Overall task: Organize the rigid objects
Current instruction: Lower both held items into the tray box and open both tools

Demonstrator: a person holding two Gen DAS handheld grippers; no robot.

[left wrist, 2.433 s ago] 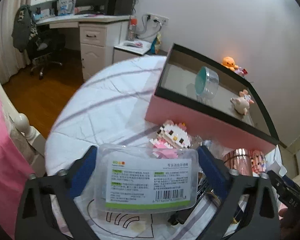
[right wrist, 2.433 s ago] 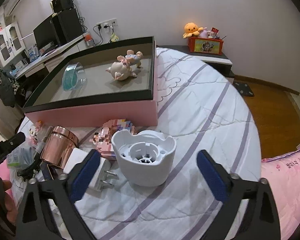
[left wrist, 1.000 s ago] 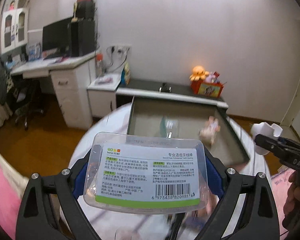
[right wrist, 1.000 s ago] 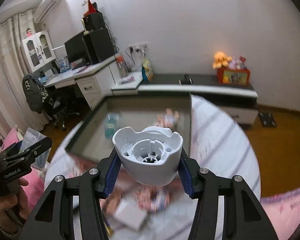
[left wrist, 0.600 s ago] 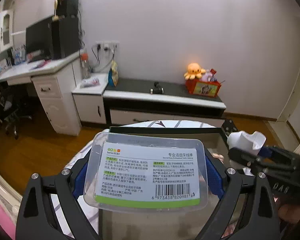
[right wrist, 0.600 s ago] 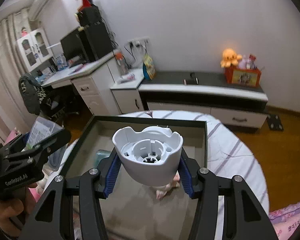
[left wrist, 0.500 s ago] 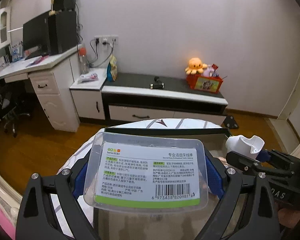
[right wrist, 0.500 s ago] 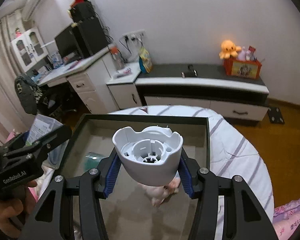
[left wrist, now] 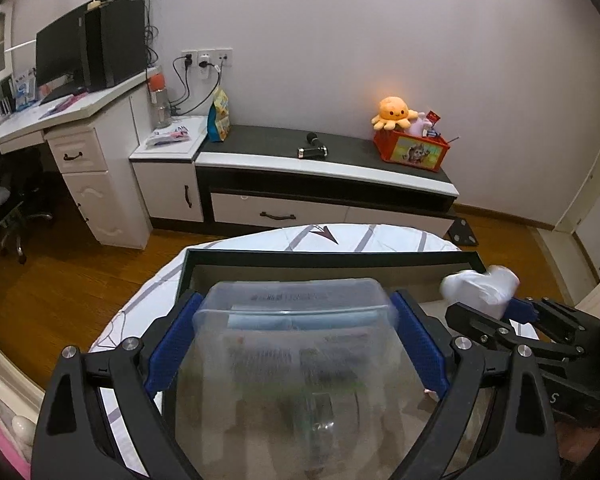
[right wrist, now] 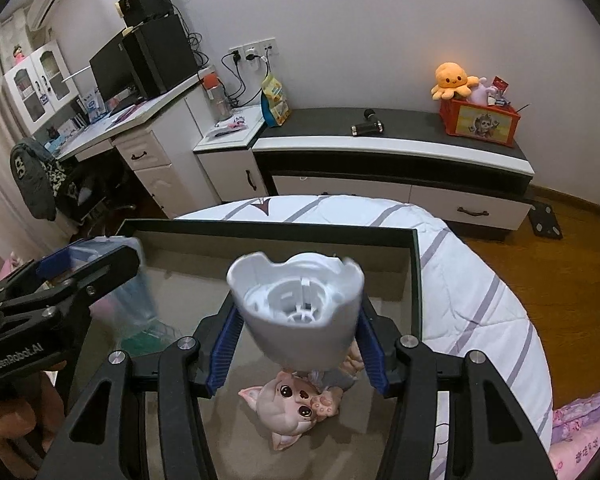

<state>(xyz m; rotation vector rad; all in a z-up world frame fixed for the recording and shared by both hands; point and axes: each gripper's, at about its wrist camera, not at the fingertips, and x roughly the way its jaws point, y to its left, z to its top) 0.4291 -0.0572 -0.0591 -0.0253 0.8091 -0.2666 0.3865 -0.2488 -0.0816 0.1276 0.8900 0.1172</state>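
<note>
Inside one box (right wrist: pixel 416 272): one pig figurine (right wrist: pixel 296 404).

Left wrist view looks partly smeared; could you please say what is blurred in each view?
Left wrist view: the clear plastic box and white cup are smeared, the low cabinet sharp. Right wrist view: box and cup blur slightly, the pig toy is crisp.

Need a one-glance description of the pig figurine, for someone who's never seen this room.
Start at the large dark-rimmed box on the striped bedspread. On its grey floor, right below the white cup between the right gripper's jaws, lies the pig figurine: the only pink big-eyed thing inside.
</note>
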